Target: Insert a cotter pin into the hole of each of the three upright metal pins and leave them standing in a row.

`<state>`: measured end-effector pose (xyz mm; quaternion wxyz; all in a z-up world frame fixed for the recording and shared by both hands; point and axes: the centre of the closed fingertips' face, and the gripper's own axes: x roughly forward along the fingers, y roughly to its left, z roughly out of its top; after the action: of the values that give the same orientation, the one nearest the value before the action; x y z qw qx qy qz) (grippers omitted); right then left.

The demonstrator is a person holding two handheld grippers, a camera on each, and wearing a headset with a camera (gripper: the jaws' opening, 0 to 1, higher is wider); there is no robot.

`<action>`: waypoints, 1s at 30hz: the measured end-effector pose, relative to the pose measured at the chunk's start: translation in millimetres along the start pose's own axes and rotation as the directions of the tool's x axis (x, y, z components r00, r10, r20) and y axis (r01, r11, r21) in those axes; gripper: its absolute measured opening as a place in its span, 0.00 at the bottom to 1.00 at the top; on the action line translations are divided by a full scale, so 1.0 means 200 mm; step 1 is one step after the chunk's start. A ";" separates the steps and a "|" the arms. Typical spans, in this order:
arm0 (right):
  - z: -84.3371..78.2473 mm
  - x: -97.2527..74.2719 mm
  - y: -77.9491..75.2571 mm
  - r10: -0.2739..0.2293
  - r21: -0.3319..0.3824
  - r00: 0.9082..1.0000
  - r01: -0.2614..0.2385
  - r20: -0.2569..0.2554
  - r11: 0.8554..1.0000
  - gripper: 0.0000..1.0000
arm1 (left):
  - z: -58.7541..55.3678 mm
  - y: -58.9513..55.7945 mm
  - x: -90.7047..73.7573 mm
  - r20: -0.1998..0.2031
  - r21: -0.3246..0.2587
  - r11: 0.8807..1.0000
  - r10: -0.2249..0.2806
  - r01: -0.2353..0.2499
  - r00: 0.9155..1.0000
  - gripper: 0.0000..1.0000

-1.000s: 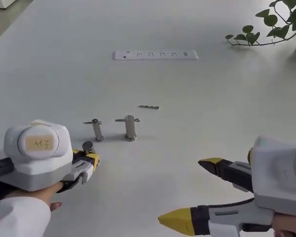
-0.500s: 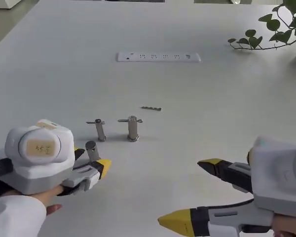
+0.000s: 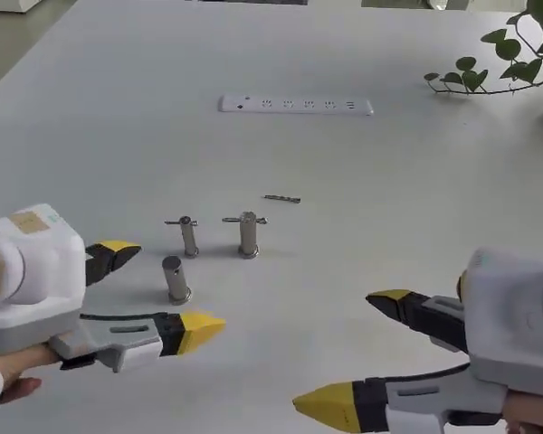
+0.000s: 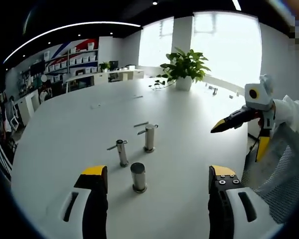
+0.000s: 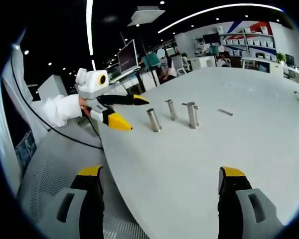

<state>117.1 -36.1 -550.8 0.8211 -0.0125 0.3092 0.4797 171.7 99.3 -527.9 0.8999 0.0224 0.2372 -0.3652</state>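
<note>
Two upright metal pins [image 3: 189,236] [image 3: 247,234] stand side by side on the white table, each with a cotter pin through its top. A third, bare pin [image 3: 176,278] stands just in front of the left one. My left gripper [image 3: 176,285] is open, its yellow-tipped jaws on either side of the bare pin and not touching it; in the left gripper view this pin [image 4: 138,177] stands free between the jaws. A loose cotter pin [image 3: 281,199] lies behind the row. My right gripper [image 3: 334,349] hangs open at the front right, holding nothing.
A white power strip [image 3: 296,105] lies far back on the table. A leafy plant [image 3: 507,54] trails in at the back right corner. The table edge and a mesh chair [image 5: 55,164] are near me in the right gripper view.
My left gripper has let go of the bare pin, opened and drawn back to the left. The pin now stands alone on the table. The right gripper has stayed put.
</note>
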 end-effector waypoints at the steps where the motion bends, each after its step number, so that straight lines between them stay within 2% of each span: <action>1: 0.00 0.00 0.00 -0.002 -0.001 1.000 0.002 0.000 1.000 0.94 | 0.00 -0.01 -0.01 0.000 -0.009 1.000 -0.012 0.012 1.000 0.87; 2: 0.00 0.00 -0.01 -0.004 -0.003 1.000 0.004 -0.003 1.000 0.94 | 0.02 -0.02 -0.02 0.017 -0.010 0.999 -0.038 0.038 0.999 0.90; 3: 0.00 -0.01 -0.01 -0.004 -0.006 1.000 0.004 -0.005 1.000 0.94 | 0.02 -0.02 -0.03 0.019 -0.009 0.999 -0.045 0.045 0.999 0.98; 4: 0.01 -0.01 -0.01 -0.006 -0.010 1.000 0.006 -0.010 1.000 0.94 | 0.02 -0.03 -0.04 0.025 -0.005 0.998 -0.064 0.064 0.998 0.99; 8: 0.01 -0.03 -0.05 -0.027 -0.010 1.000 0.026 -0.017 1.000 0.94 | 0.02 -0.04 -0.06 0.037 -0.033 0.996 -0.087 0.088 0.996 0.99; 13: 0.04 -0.06 -0.09 -0.046 -0.030 0.999 0.045 -0.025 0.999 0.94 | 0.01 -0.06 -0.07 0.037 -0.045 0.994 -0.098 0.100 0.994 0.99; 16: 0.09 -0.08 -0.13 -0.051 -0.053 0.998 0.050 -0.028 0.997 0.94 | 0.00 -0.07 -0.08 0.023 -0.045 0.993 -0.111 0.112 0.994 0.99; 20: 0.20 -0.10 -0.17 -0.041 -0.092 0.999 0.039 -0.018 0.995 0.94 | 0.01 -0.08 -0.10 0.037 -0.064 0.989 -0.133 0.135 0.990 0.99; 22: 0.26 -0.10 -0.21 -0.044 -0.146 0.999 0.039 -0.032 0.989 0.94 | 0.01 -0.09 -0.11 0.032 -0.064 0.988 -0.140 0.141 0.990 0.99; 27: 0.39 -0.11 -0.30 -0.066 -0.258 0.995 0.043 -0.081 0.965 0.94 | -0.03 -0.09 -0.14 -0.013 -0.034 0.987 -0.159 0.158 0.987 0.99; 30: 0.45 -0.09 -0.34 -0.073 -0.318 0.990 0.031 -0.121 0.948 0.93 | -0.03 -0.07 -0.17 0.003 -0.053 0.986 -0.160 0.160 0.987 0.99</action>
<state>210.2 -58.2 -487.4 0.7989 -0.1830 0.2812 0.4992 139.1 111.8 -515.7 0.8677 -0.0204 0.2486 -0.4299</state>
